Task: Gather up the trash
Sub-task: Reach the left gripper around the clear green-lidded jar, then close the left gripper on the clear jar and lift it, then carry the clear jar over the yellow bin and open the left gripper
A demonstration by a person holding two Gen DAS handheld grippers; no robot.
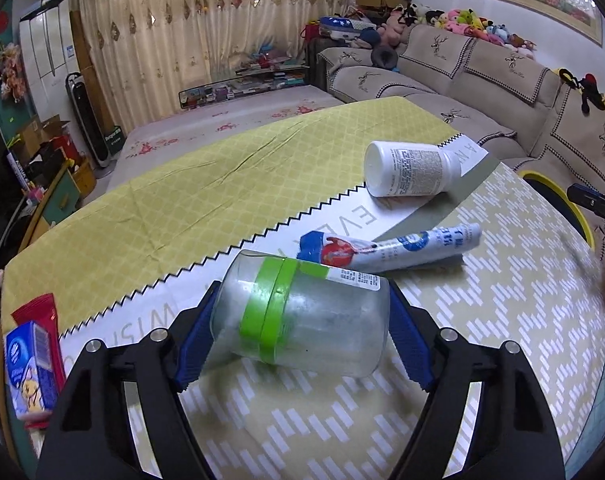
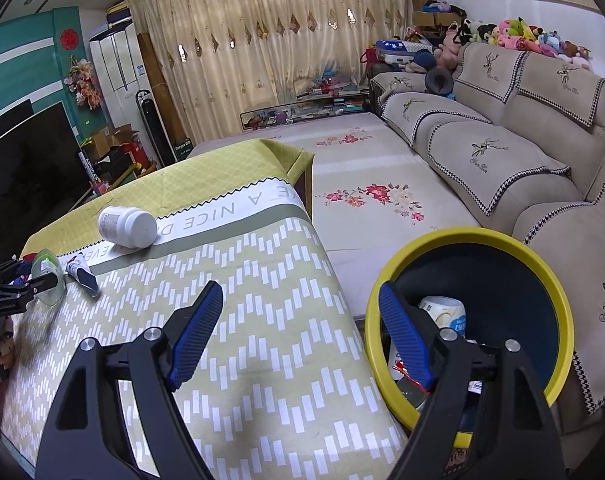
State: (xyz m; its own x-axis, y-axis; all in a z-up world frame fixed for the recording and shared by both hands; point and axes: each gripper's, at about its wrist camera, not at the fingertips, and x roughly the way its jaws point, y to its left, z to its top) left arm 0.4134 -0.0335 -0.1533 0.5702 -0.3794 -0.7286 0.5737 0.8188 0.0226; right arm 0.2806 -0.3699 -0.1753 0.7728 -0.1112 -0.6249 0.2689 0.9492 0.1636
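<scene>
Two blue pads of the left gripper bracket a clear plastic jar lying on its side on the table, touching or very nearly touching its base and mouth, so the grasp step looks in hand. Scuffed and see-through, the jar wears a green band and a torn label. Next it needs a firm squeeze, a lift, and a carry rightward to the yellow-rimmed bin just beside the table. Over the table edge, the right gripper hangs spread and empty

The right gripper partly hides the bin's contents
</scene>
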